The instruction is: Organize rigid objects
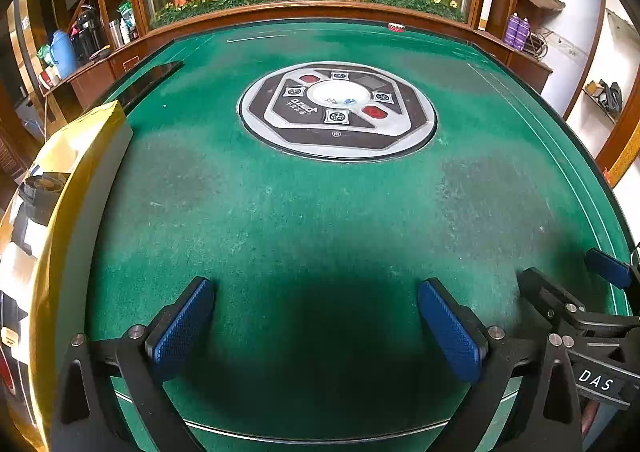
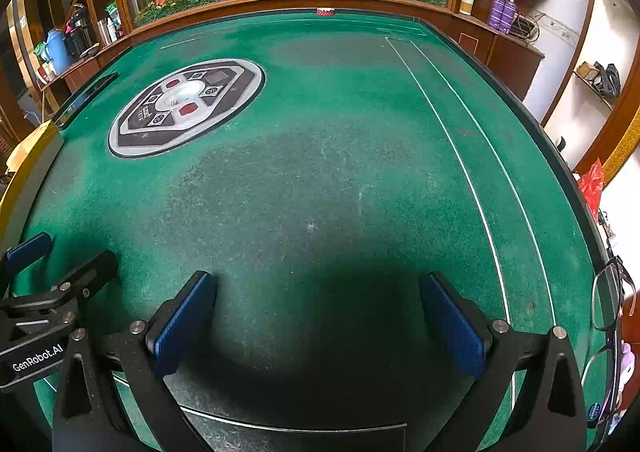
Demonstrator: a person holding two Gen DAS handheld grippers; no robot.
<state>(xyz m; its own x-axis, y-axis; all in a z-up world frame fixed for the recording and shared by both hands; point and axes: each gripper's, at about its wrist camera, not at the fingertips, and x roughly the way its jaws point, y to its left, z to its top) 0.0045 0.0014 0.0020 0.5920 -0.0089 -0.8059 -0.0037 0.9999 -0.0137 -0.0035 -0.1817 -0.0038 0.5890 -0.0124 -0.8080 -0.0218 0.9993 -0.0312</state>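
Over the green felt of the mahjong table (image 1: 304, 203), side by side with left gripper (image 1: 316, 326) and right gripper (image 2: 318, 322) both spread and empty; rigid objects apparently already in the yellow box (image 1: 80, 155) at left; next, likely eyeglasses (image 2: 610, 326) at right edge.

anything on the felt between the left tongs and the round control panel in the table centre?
No. Left wrist view shows only bare, worn green felt between the open left tongs and the control panel; the yellow box sits off to the left.
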